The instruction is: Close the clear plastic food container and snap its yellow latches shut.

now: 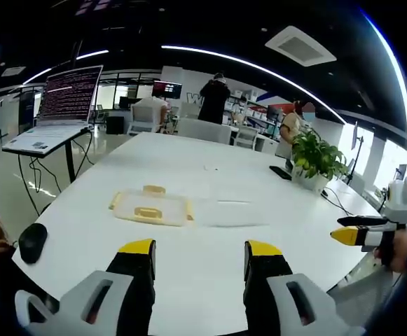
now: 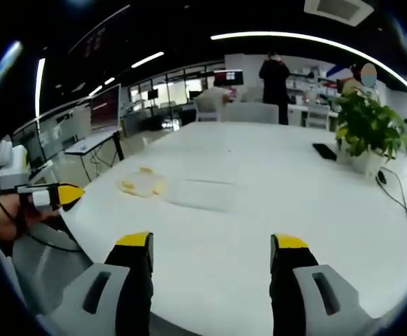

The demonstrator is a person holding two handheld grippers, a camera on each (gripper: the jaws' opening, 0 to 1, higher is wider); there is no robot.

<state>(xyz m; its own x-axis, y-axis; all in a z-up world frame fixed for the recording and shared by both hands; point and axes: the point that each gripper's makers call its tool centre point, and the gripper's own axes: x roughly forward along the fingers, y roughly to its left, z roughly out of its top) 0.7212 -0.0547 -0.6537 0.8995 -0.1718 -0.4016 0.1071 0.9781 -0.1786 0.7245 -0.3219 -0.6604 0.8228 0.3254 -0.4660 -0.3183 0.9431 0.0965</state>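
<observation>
In the left gripper view the left gripper [image 1: 199, 253] is hovering above the near edge of the white table [image 1: 210, 210], its two yellow-tipped jaws standing spread wide with nothing between them. The clear plastic food container [image 1: 189, 209] is lying opened flat on the tabletop at about twelve o'clock from those jaws, well apart from them: one half with its yellow latches [image 1: 149, 211] is resting toward eleven o'clock, and the paler transparent half [image 1: 229, 213] is spreading out beside it toward one o'clock. A black mouse [image 1: 32, 241] is sitting at nine o'clock near the table's rim, a laptop [image 1: 56, 112] is glowing on a stand at ten o'clock, and a potted plant [image 1: 316, 161] is standing at two o'clock. The right gripper [image 1: 357, 234] is reaching in at three o'clock. In the right gripper view the right gripper [image 2: 211, 246] is also hanging over the table edge with its jaws parted and holding nothing; the container [image 2: 171, 187] is lying at about eleven o'clock, far off, and the left gripper [image 2: 59, 194] is showing at nine o'clock. People are standing in the office beyond the table.
</observation>
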